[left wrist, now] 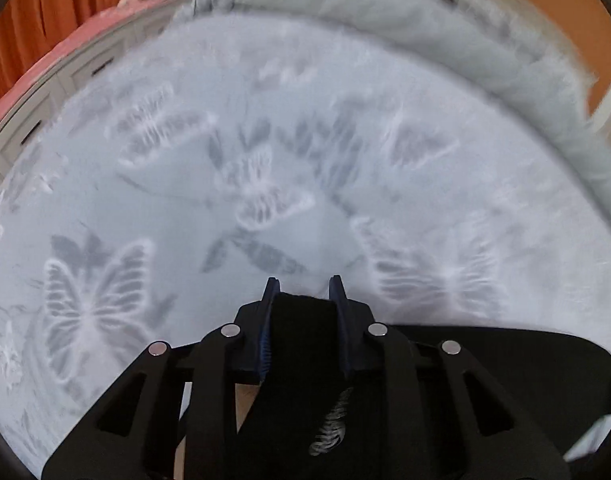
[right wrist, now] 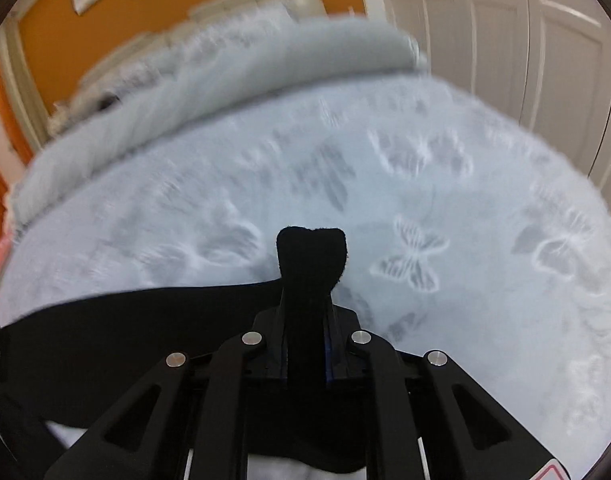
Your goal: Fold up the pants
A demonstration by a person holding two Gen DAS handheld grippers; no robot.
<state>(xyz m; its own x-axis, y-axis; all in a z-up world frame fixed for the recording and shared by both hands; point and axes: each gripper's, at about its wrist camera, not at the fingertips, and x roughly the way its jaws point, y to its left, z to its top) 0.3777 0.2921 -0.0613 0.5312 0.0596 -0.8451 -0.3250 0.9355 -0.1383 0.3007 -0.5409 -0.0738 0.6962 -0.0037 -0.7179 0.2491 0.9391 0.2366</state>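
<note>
Tongs left (left wrist: 304, 286) and right (right wrist: 310, 280) each pinched black pants (right wrist: 145, 320) above the butterfly bedsheet (left wrist: 185, 200); thin bites risked fabric slipping free.

A bedroom in a home: a wide bed (left wrist: 265, 80) fills both wrist views, spread with a pale blue bedsheet (right wrist: 485, 220) printed with white and grey butterflies, a grey blanket (left wrist: 385, 12) rolled along its far edge. Orange walls (right wrist: 117, 20) enclose the room, with orange curtains (left wrist: 45, 12) hanging on one side. White panelled doors (right wrist: 525, 40) stand beyond the bed's far corner, and a low white unit with drawers (left wrist: 45, 104) runs beside it.
</note>
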